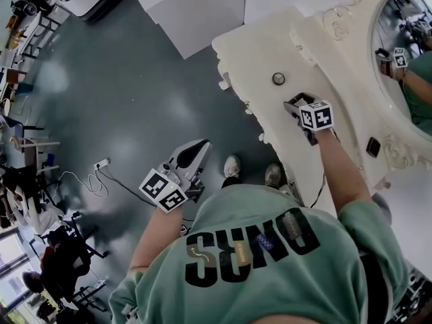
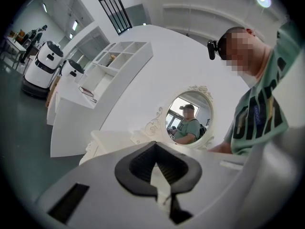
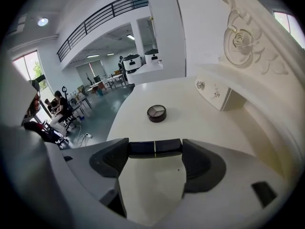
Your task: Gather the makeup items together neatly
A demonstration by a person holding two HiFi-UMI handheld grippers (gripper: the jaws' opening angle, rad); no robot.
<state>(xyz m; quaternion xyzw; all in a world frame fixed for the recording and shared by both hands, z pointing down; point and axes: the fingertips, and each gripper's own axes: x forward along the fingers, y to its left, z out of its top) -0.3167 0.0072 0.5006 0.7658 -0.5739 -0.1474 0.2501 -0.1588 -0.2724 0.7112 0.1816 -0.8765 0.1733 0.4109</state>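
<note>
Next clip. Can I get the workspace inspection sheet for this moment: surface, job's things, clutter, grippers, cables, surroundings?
Surface: white dressing table, its top mostly bare.
Job's things: round compact lying on the top; dark flat case between the right gripper's jaws; small dark item near the mirror base, too small to identify.
Clutter: nothing seen.
Grippers: right gripper over the table, shut on the case; left gripper shut and empty, out over the floor.
Cables: power strip with a white cable on the floor, away from the table.
Surroundings: oval mirror; grey floor; seated person at desks far off.
</note>
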